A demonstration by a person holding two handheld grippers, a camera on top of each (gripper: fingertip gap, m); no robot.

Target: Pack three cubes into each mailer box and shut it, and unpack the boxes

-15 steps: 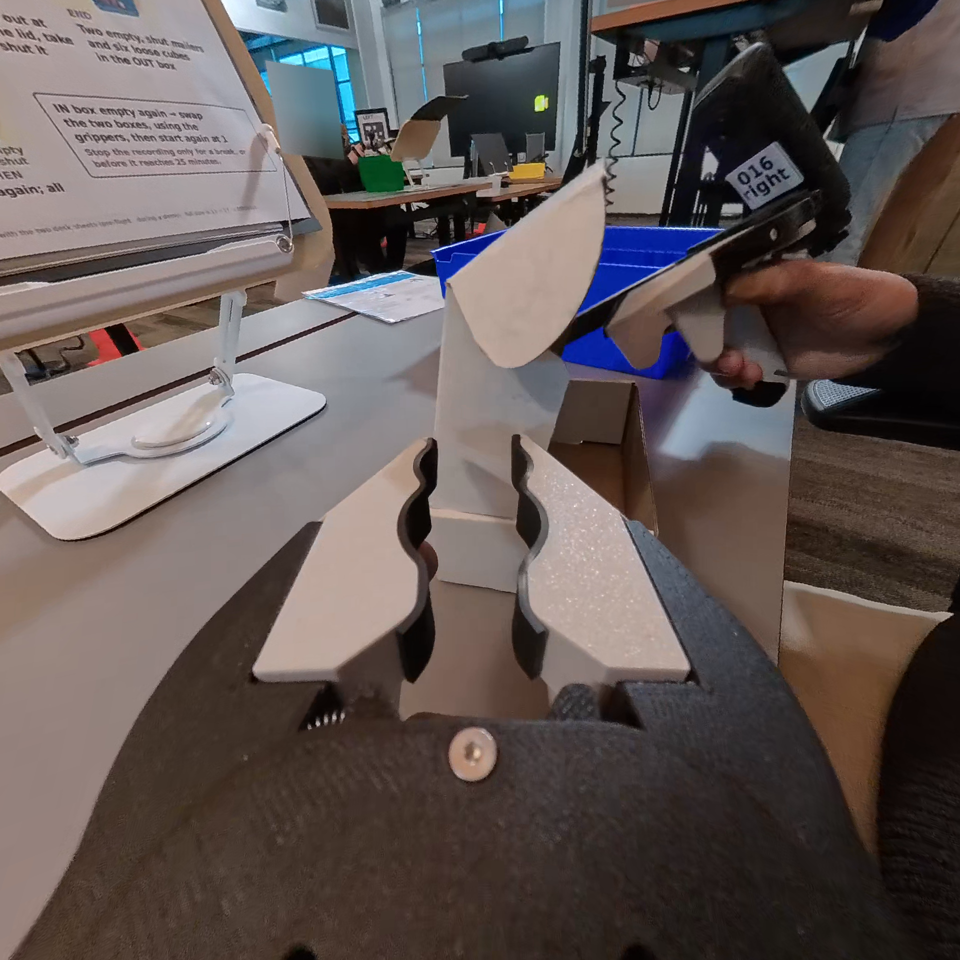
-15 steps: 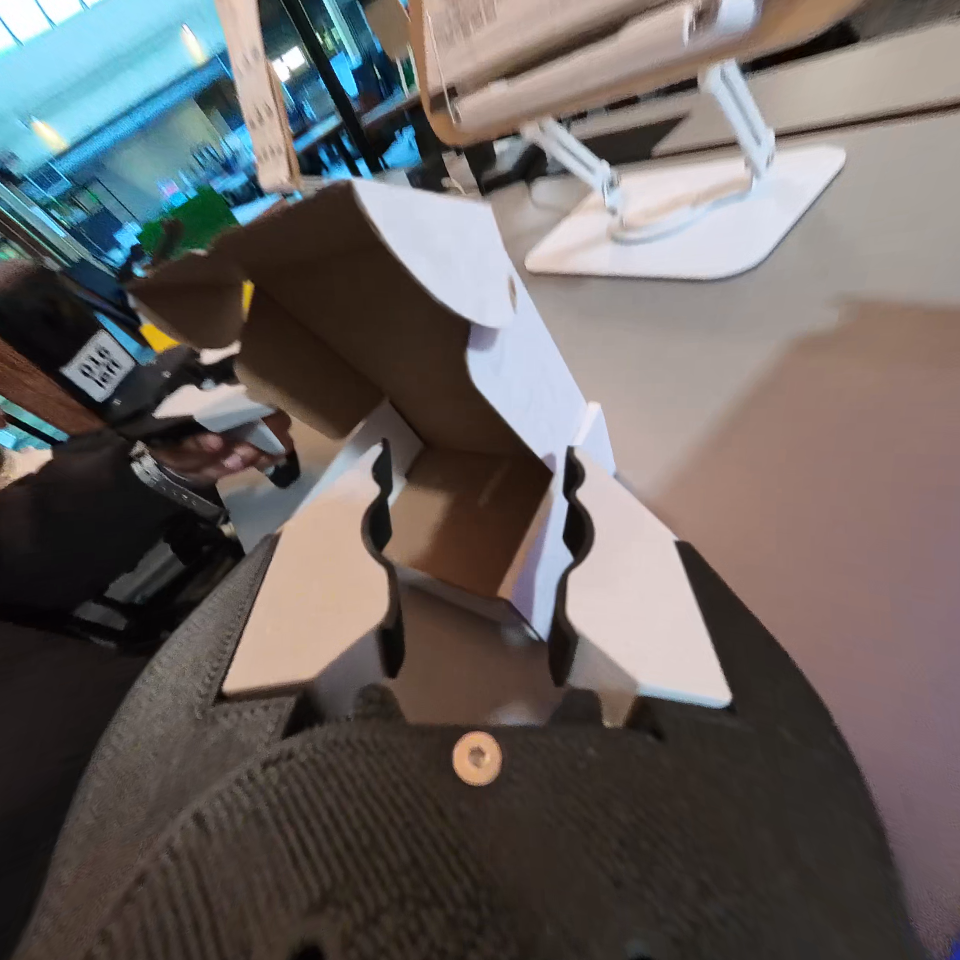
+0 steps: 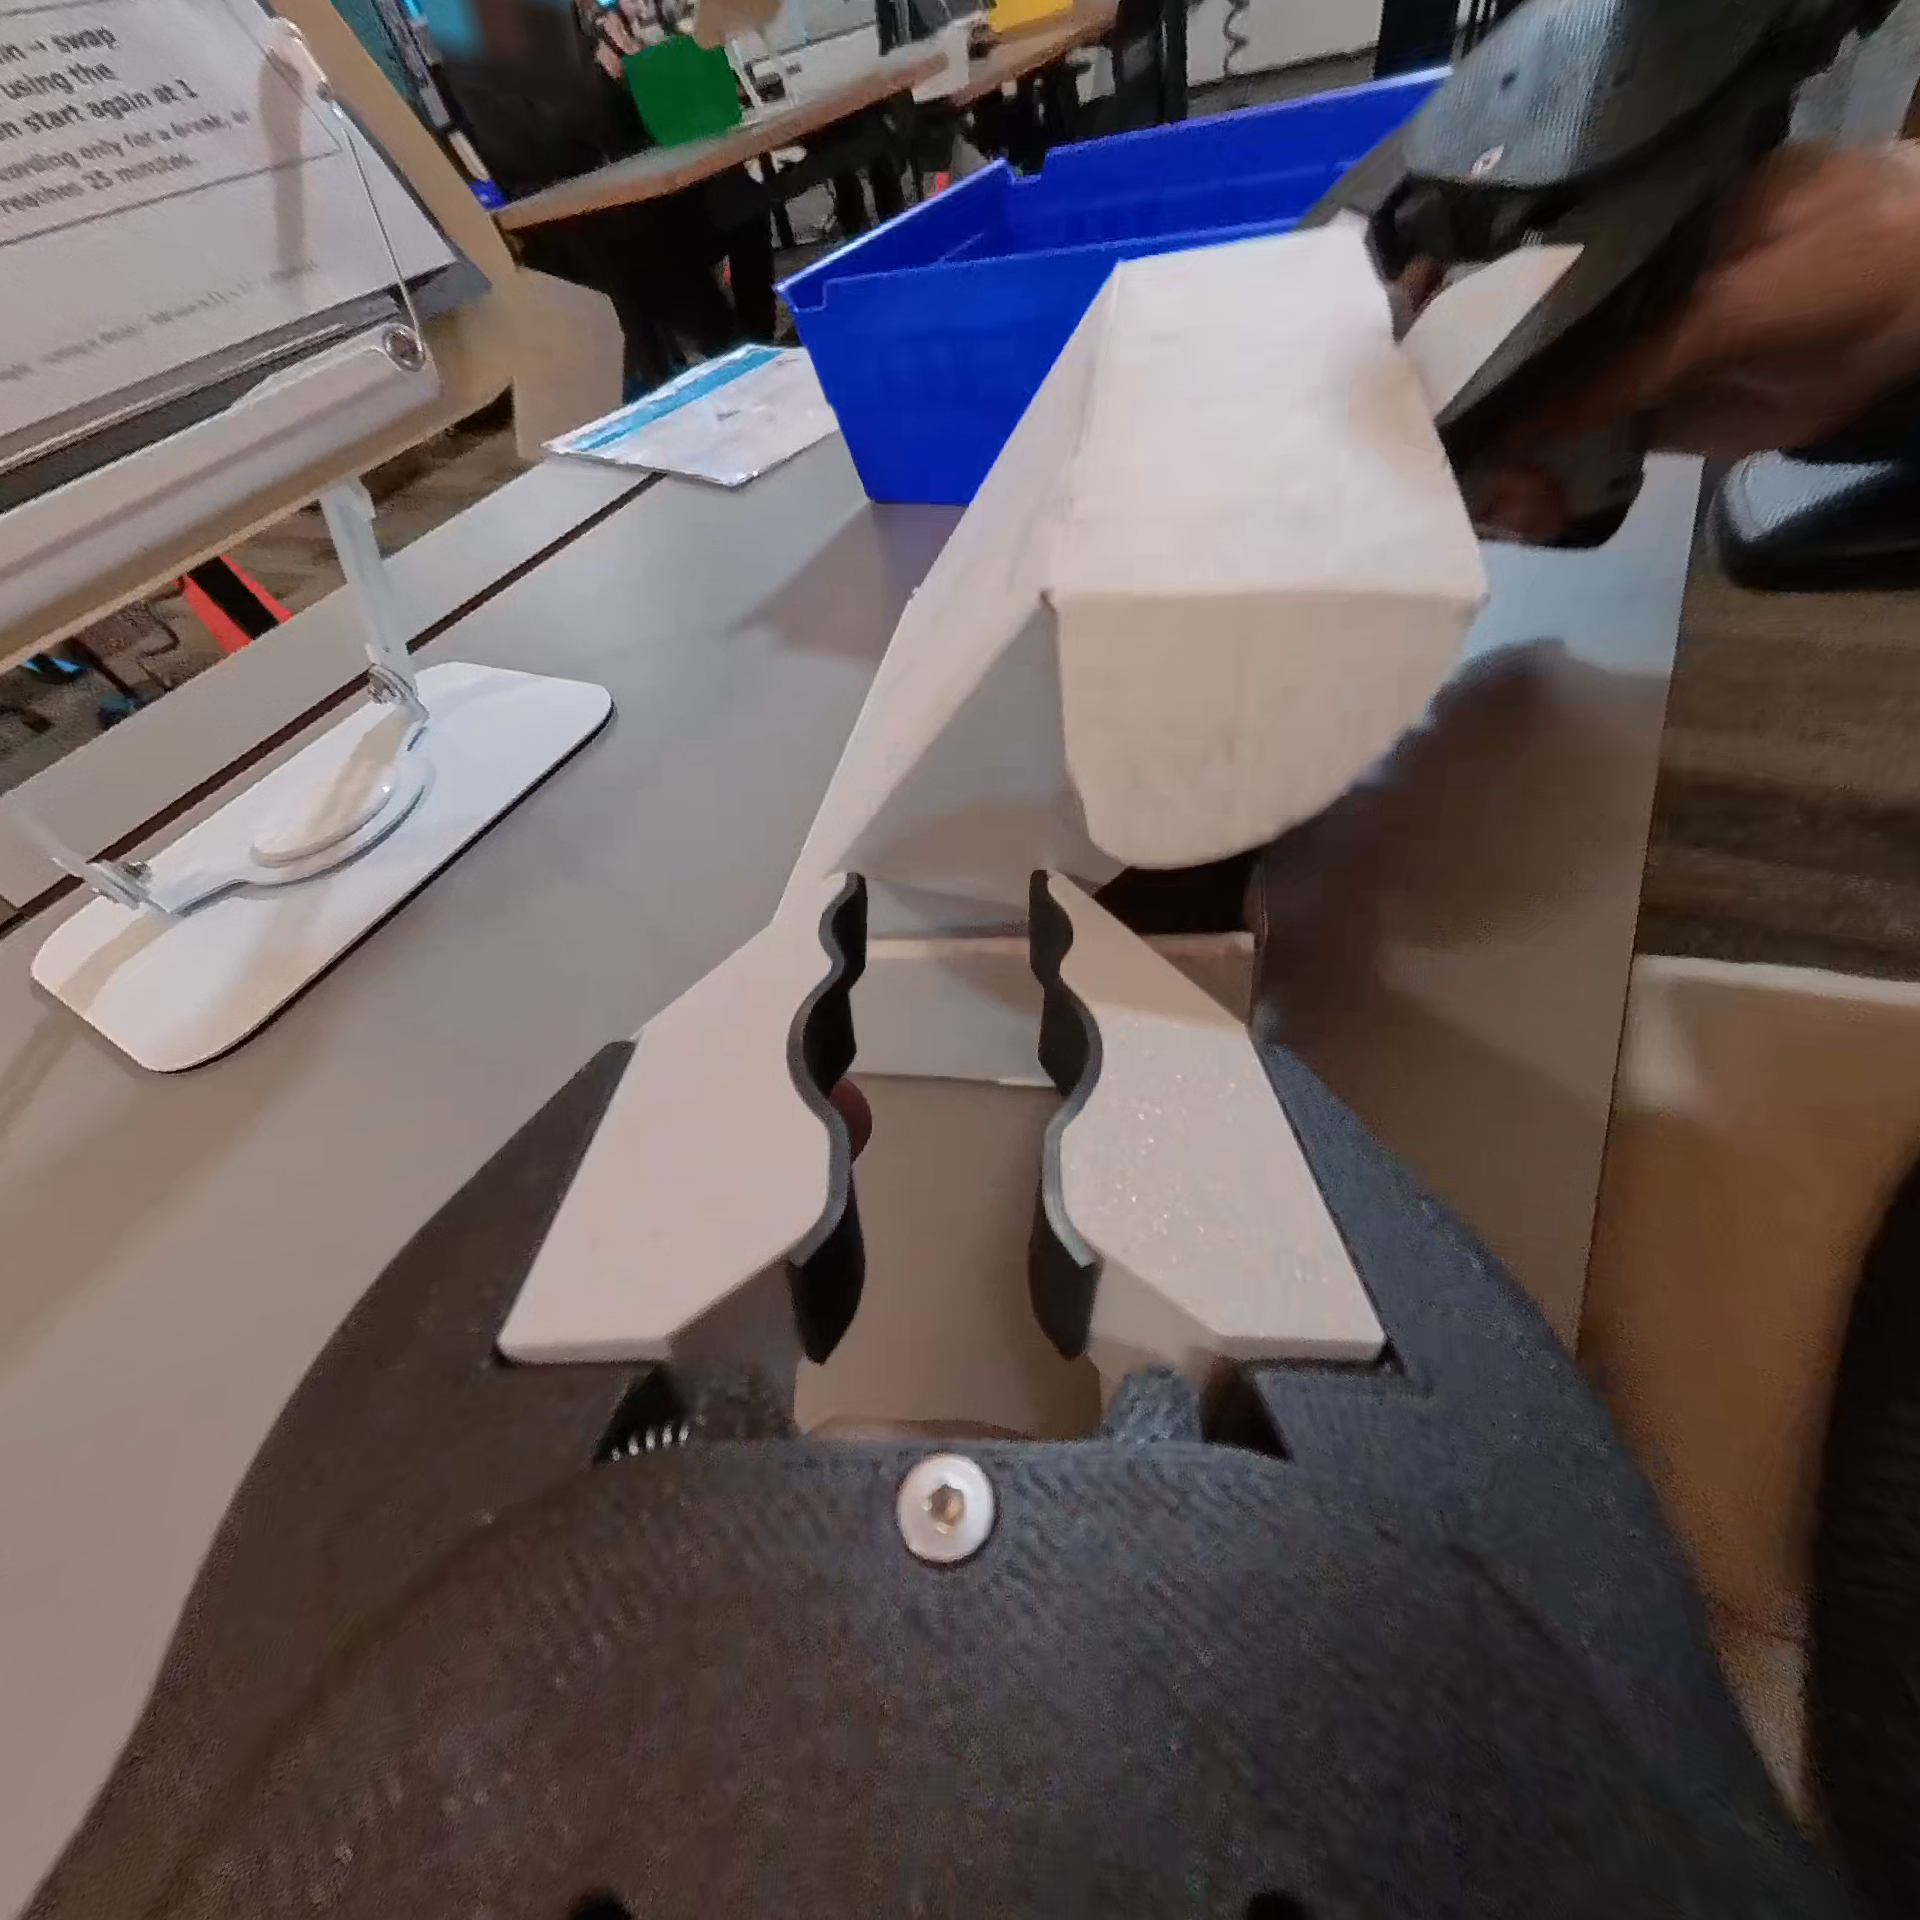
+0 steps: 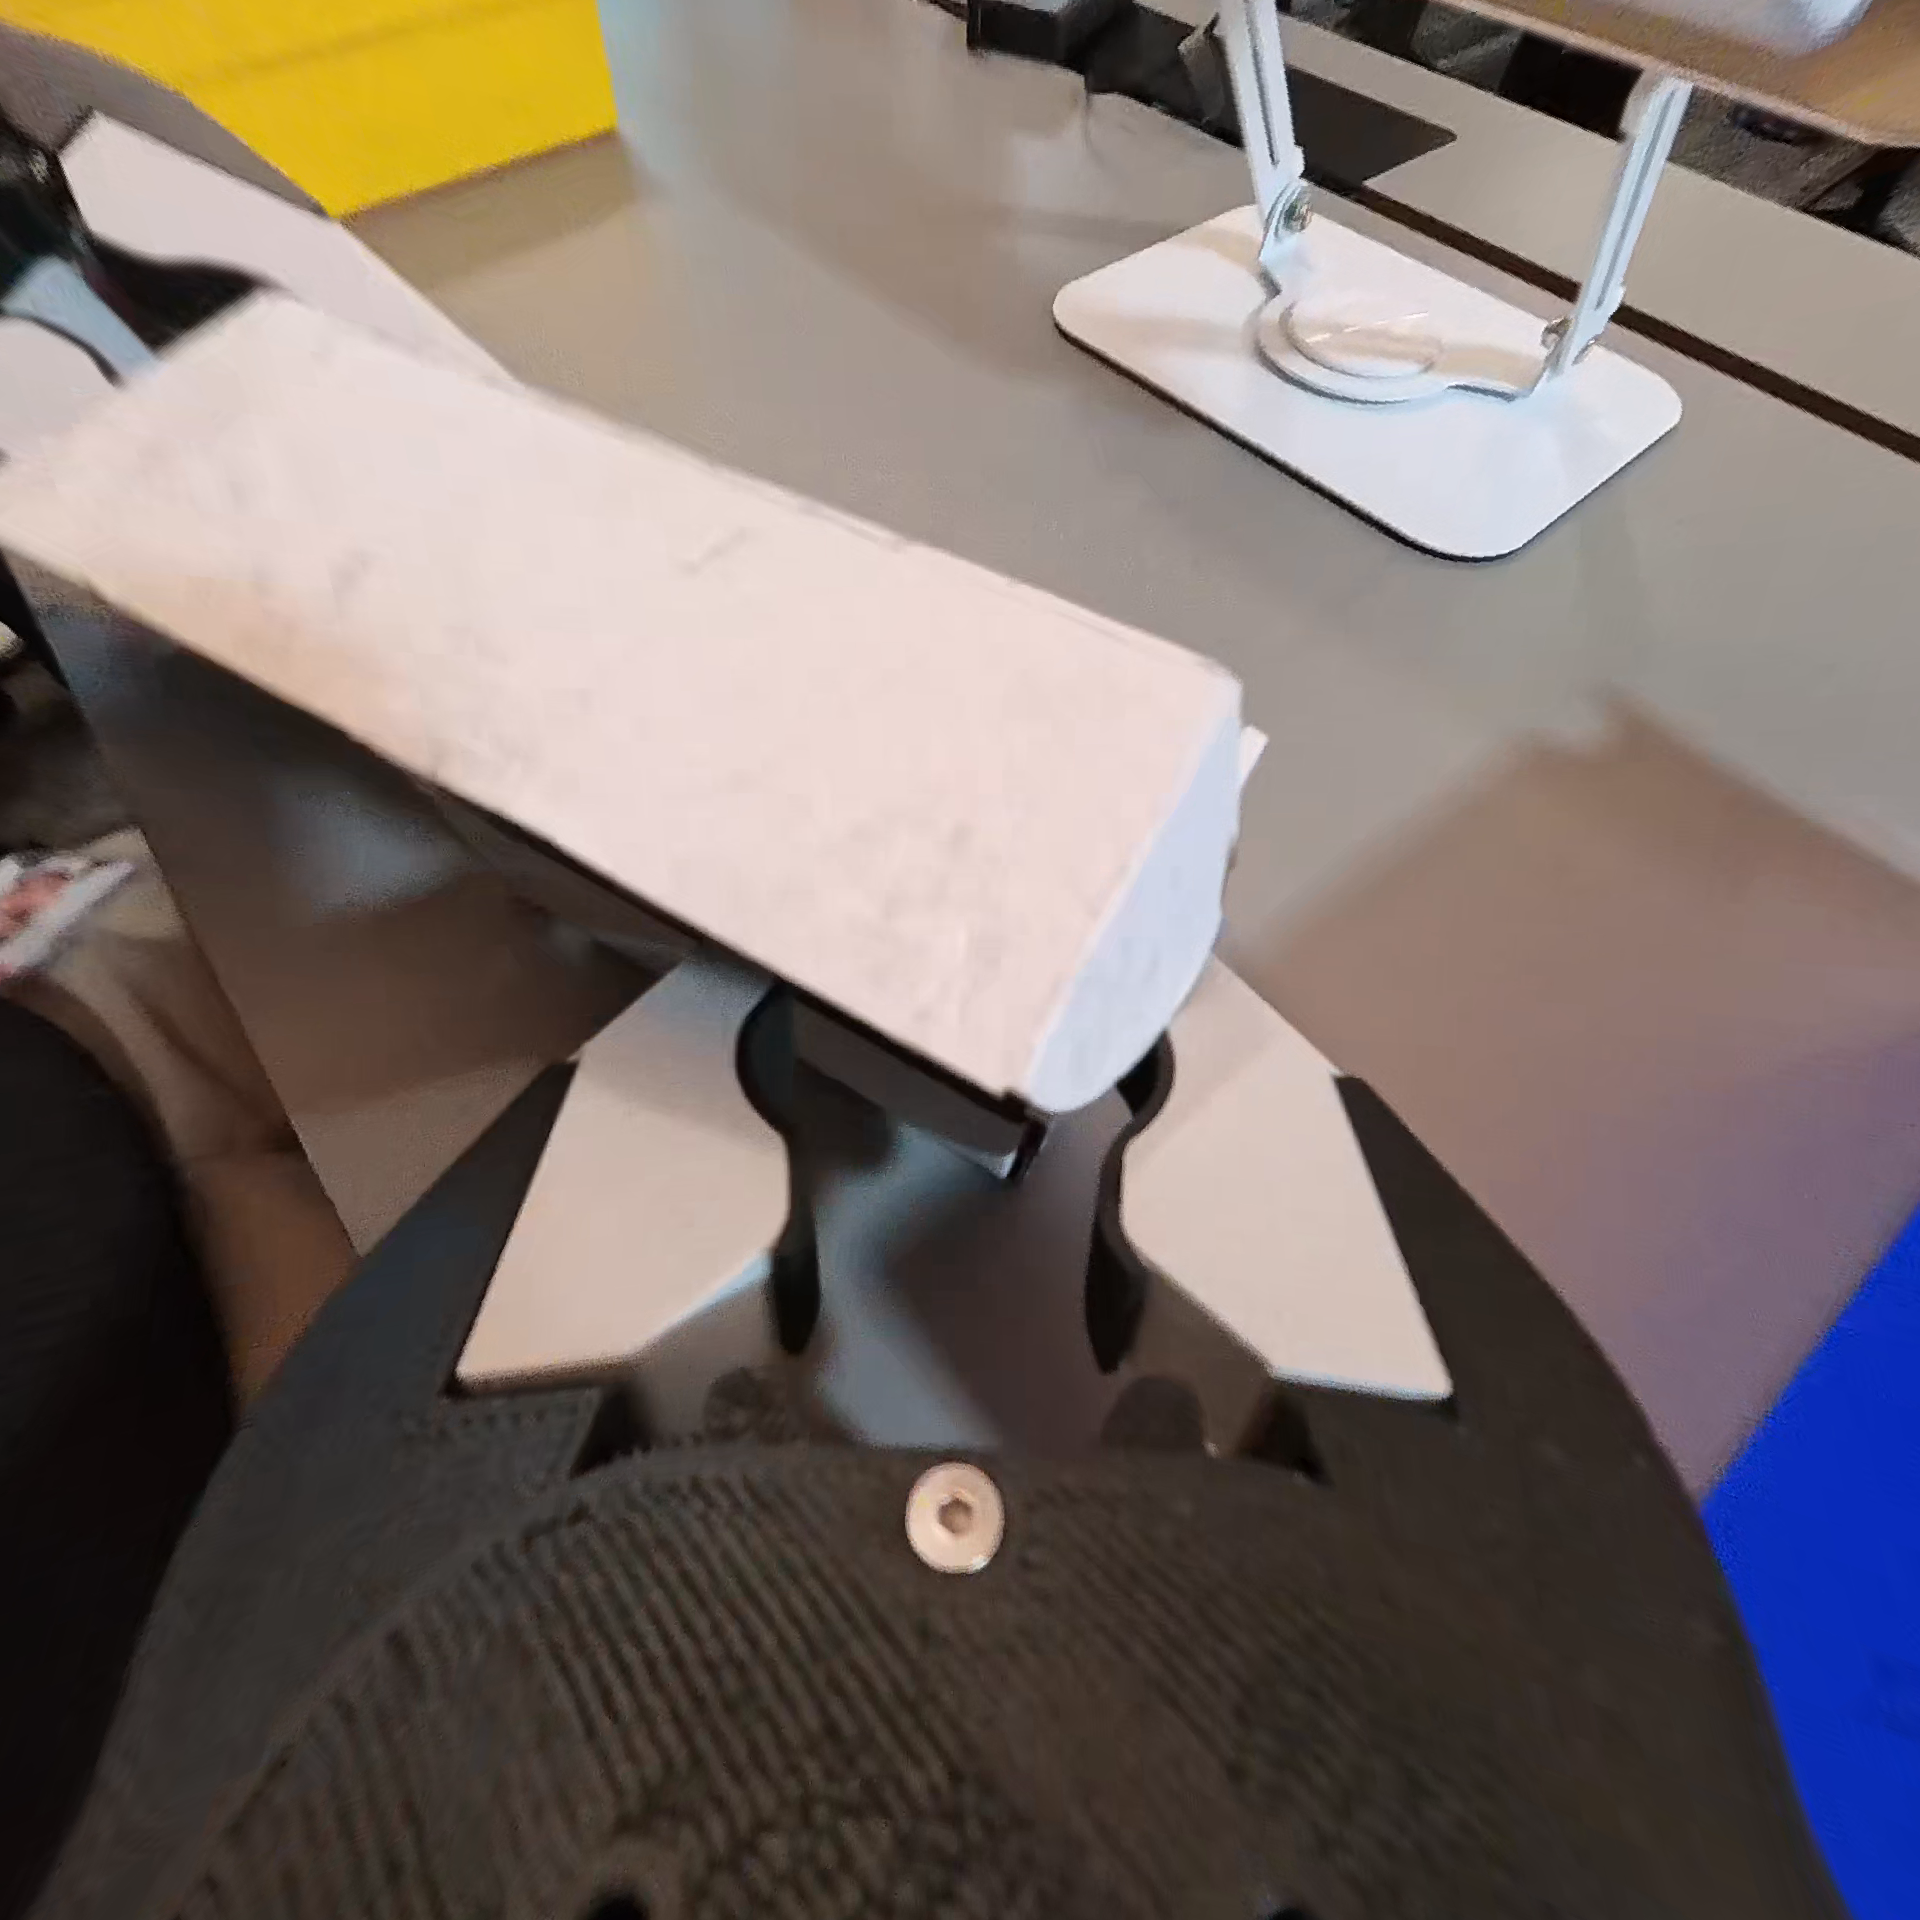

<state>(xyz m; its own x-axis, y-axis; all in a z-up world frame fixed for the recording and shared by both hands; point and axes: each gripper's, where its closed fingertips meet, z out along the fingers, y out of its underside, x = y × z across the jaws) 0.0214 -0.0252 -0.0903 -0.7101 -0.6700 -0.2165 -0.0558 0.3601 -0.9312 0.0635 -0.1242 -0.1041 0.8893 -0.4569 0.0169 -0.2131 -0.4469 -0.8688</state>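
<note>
My left gripper sits low over the grey table, levelled forward, its jaws part open with nothing pinched between them. Just ahead of its tips stands the white mailer box, its lid tilted forward and halfway down over the opening, the front flap hanging rounded at the near end. My right gripper comes in from ahead and to the right, held in a hand, angled down onto the lid's top edge. From the right wrist view the lid runs long from far left to near right, its corner lying across my spread fingers; whether they grip it I cannot tell. Beyond the box is a blue bin, and ahead to the left a white stand.
</note>
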